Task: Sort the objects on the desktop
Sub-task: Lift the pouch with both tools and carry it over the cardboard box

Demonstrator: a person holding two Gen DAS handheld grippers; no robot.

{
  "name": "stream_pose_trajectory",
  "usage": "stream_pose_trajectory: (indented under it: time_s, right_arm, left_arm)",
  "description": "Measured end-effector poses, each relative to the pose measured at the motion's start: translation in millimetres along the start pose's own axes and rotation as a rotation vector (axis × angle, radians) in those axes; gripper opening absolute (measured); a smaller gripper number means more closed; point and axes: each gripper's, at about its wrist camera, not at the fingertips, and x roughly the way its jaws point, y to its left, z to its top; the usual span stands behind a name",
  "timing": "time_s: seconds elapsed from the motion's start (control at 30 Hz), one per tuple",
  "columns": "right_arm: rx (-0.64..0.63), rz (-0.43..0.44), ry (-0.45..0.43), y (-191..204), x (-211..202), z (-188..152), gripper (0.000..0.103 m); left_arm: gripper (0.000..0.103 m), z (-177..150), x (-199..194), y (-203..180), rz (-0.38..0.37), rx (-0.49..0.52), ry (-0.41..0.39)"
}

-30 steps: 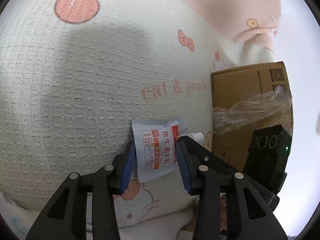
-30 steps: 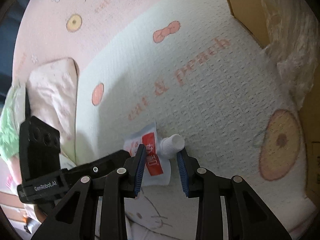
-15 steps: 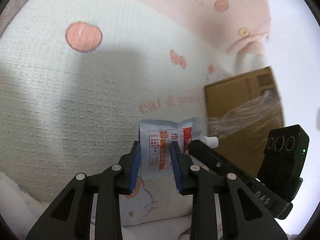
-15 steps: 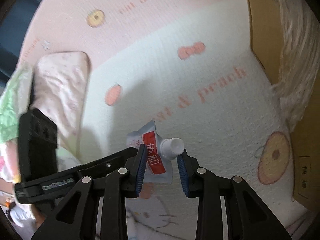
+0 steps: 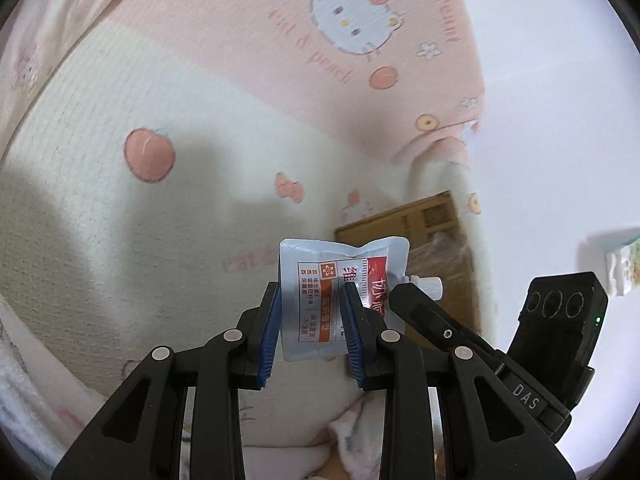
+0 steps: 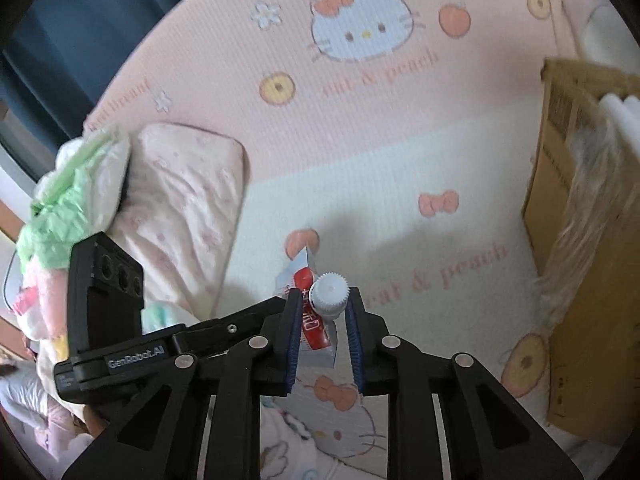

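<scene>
Left claw (image 5: 311,330) half closed, blue pads pressed on the 2 side edges of the spouted pouch (image 5: 334,298), flat printed face turned to the lens. Right claw (image 6: 323,334) nearly shut, pads pinching the white screw cap (image 6: 329,294) at the pouch's spout; pouch body seen edge-on between those fingers in the right wrist view. Both claws thus on 1 object, body in the left, cap in the right.

Pouch held up in the air, clear of the peach-print blanket (image 5: 120,208) on the bed below; no contact with the fabric visible. Cardboard box (image 6: 576,216) with loose plastic wrap standing at the right edge of the bed, beyond the pouch in the left view. Pillow (image 6: 180,200) and crumpled green and white bags (image 6: 76,184) lying far left.

Step in hand, by judgement: pick-up done, 2-handed carry or cap handling under way, sorting destination not yet reached. Next move likely calls for either a twist of the cap against the steadied body, or a carry toward the box with both claws travelling together. Risk: soft foil buckling or slipping from the left pads if the 2 claws drift apart or turn unevenly. Destination itself not certain from these views.
</scene>
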Motion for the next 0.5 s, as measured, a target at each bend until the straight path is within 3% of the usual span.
stream_pose_trajectory:
  time_s: [0.3, 0.5]
  right_arm:
    - [-0.047, -0.059, -0.083, 5.2, -46.1, 14.4, 0.018]
    - [-0.010, -0.050, -0.141, -10.8, -76.0, 25.2, 0.018]
  left_arm:
    - [0.033, 7.4, -2.0, -55.4, -0.003, 0.089, -0.026]
    - [0.033, 14.5, 10.0, -83.8, -0.044, 0.094, -0.012]
